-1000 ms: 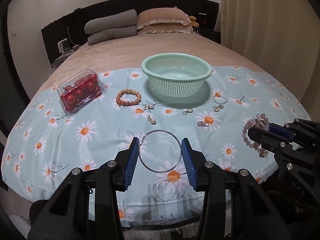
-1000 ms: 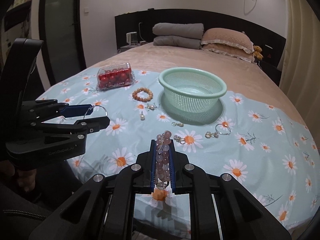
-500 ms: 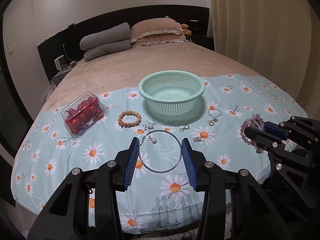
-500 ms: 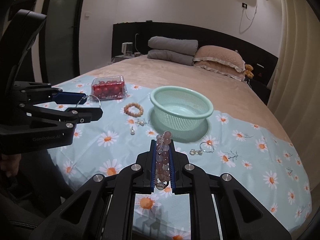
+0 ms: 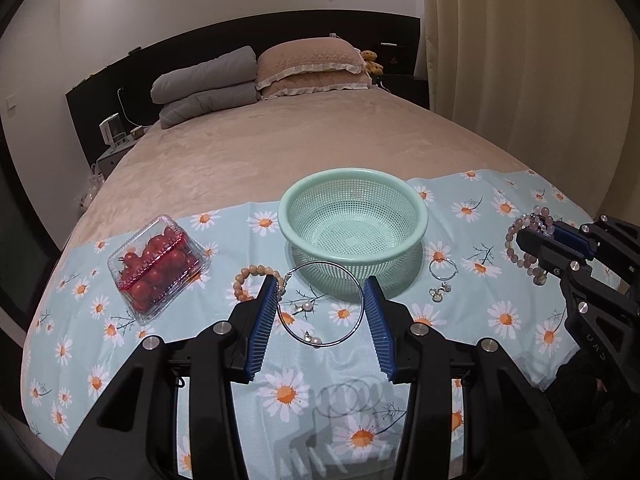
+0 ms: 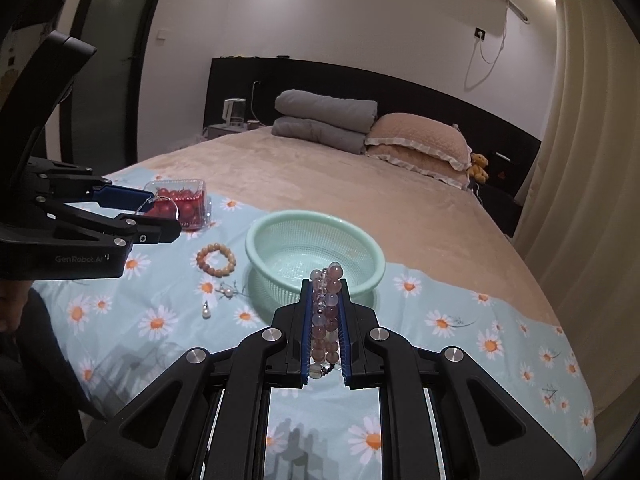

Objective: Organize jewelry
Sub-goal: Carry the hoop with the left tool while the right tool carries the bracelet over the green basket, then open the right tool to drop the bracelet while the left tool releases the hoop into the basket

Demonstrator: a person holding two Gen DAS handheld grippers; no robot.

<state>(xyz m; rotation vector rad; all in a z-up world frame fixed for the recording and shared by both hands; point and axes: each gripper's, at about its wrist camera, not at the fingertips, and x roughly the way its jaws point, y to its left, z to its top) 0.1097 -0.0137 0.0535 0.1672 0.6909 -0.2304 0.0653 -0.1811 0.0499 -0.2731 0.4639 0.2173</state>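
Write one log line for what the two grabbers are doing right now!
left gripper: shut on hoop | right gripper: shut on bead bracelet | basket: empty

Hoop earring [image 5: 323, 304]: thin polished metal wire. Colander [image 5: 352, 220]: matt mint plastic, perforated. Bead bracelet [image 6: 326, 312]: glossy translucent pink-grey beads. Wooden-looking bracelet [image 6: 216, 259]: matt tan beads. Tomato box [image 5: 158, 264]: clear glossy plastic. Daisy cloth [image 5: 120, 320]: smooth, slight sheen. Fingers [image 5: 264, 320]: ribbed blue pads.
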